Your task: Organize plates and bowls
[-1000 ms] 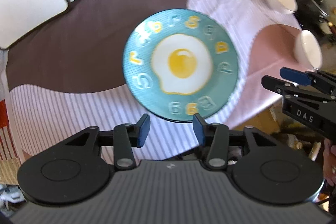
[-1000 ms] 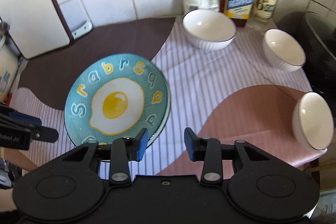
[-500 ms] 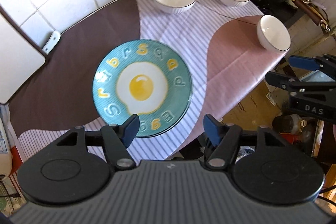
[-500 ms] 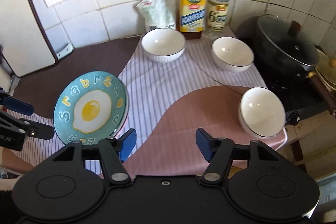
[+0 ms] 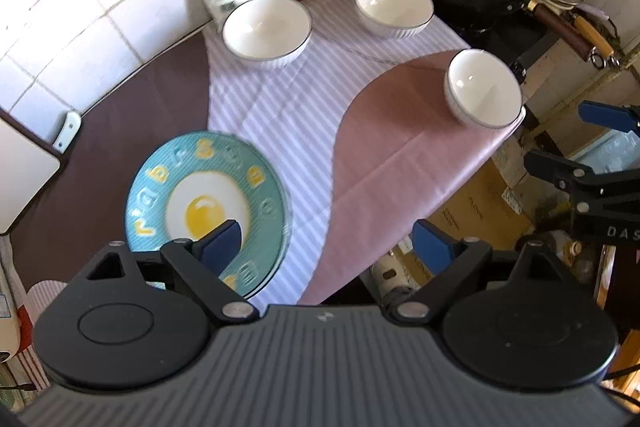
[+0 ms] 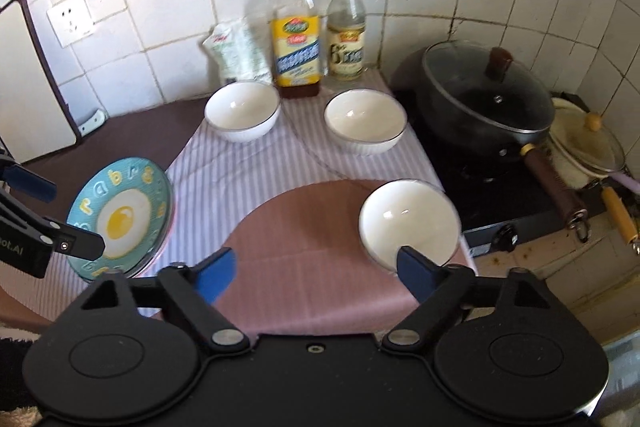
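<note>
Fingers (image 6: 418, 273) of right gripper (image 6: 316, 273) spread wide, empty, nearest bowl (image 6: 408, 219) just ahead-right; left gripper (image 5: 328, 243) likewise spread (nearer the egg plate (image 5: 208, 211))

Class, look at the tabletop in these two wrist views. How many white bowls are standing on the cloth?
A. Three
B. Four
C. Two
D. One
A: three white bowls show, the left back bowl and the right back bowl in front of the bottles, plus the near bowl by the table's right edge.
</note>
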Demonstrator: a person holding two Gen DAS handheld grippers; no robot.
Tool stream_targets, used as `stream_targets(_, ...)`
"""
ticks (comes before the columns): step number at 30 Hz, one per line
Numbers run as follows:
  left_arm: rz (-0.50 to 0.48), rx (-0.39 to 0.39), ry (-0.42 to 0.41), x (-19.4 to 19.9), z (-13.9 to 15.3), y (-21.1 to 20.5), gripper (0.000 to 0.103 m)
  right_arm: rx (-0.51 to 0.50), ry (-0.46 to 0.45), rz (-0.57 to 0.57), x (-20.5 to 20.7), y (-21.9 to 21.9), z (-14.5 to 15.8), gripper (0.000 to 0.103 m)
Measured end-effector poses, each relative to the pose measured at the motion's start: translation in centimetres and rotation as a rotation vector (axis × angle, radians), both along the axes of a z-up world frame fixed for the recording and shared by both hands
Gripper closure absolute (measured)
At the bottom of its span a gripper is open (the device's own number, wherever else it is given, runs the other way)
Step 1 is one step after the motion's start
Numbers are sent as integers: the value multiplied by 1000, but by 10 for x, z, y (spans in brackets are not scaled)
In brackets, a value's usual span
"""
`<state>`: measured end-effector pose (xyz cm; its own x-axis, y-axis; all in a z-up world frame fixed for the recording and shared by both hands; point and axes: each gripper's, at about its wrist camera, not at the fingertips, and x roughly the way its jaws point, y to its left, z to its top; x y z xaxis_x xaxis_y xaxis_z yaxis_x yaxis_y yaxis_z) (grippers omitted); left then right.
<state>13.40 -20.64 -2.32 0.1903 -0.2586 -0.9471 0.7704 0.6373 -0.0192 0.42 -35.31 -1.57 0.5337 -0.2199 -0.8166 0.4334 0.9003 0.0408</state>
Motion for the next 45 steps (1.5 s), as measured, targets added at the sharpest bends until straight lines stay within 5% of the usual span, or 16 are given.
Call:
stream_targets(10,62,-71,-48,-18,-21,-78,8,-48,-167,135,-41,-66,-23,5)
stream_targets(24,125,-143,-29,-16,-100,-179,11,-28,-201,219,-42,-129,-163,4)
stream_targets(30,113,-118,-111,-22,-136,-207,12,-105,-232,257,-30,-119,-204,8)
stream_targets(33,128,-128,-91,-22,-145,-209,30,-95,-282,239,-28,-118,-211,8)
stream_targets(34,132,-127,-65,-20,-149,-209,54,-103,-299,235,-27,-117,-213,8)
stream_targets(35,137,-119,-34,-19,-152,-209,66,-112,-308,231,-27,-117,-216,8)
stream_targets(41,166,-118,33,-20,-156,-208,92,-131,-355,243,-22,-116,-219,8)
stream_targets(45,135,-91,1,-26,-151,-215,92,-124,-365,244,-17,-116,-217,8)
